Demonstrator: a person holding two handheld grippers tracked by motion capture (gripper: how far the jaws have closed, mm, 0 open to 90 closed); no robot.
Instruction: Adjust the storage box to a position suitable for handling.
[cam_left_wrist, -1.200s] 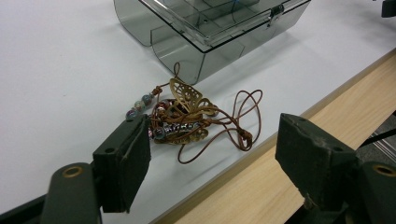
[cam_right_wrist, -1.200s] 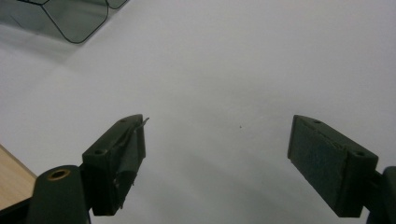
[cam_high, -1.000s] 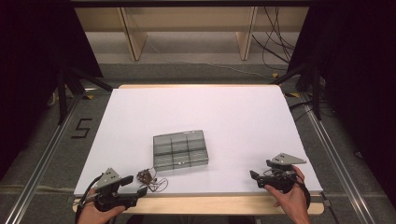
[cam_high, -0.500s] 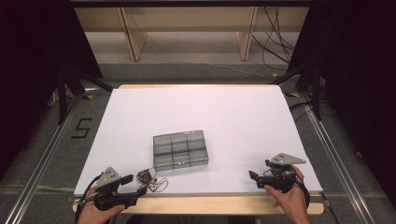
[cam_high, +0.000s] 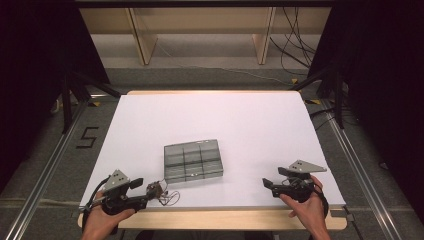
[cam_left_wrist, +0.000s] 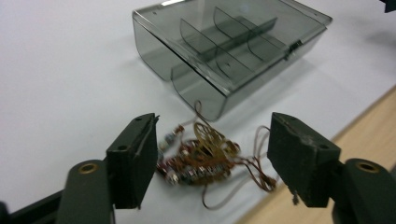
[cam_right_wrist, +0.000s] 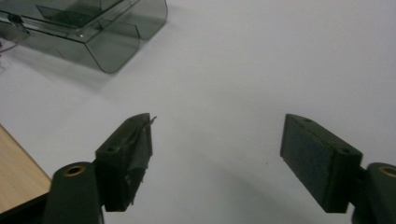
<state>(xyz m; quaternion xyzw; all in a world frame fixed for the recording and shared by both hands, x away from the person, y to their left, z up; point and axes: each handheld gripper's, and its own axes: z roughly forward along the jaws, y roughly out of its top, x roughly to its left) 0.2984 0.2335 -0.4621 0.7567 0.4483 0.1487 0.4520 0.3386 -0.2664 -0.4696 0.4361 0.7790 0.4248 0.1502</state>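
A smoky transparent plastic box (cam_high: 193, 160) with inner dividers and a closed lid lies near the middle of the white table top (cam_high: 235, 125); it shows close up in the left gripper view (cam_left_wrist: 224, 46) and at the top left of the right gripper view (cam_right_wrist: 84, 23). A tangle of thin brown wires with small components (cam_high: 161, 191) (cam_left_wrist: 205, 161) lies just in front of the box. My left gripper (cam_high: 141, 192) (cam_left_wrist: 212, 163) is open, its jaws either side of the tangle, a little short of it. My right gripper (cam_high: 267, 185) (cam_right_wrist: 217, 154) is open over bare white surface at the front right.
The table's wooden front edge (cam_high: 225, 219) runs just below both grippers. Wooden shelf legs (cam_high: 142, 40) and loose cables (cam_high: 295, 45) stand beyond the far edge. Metal rails (cam_high: 45, 170) run along both sides of the table.
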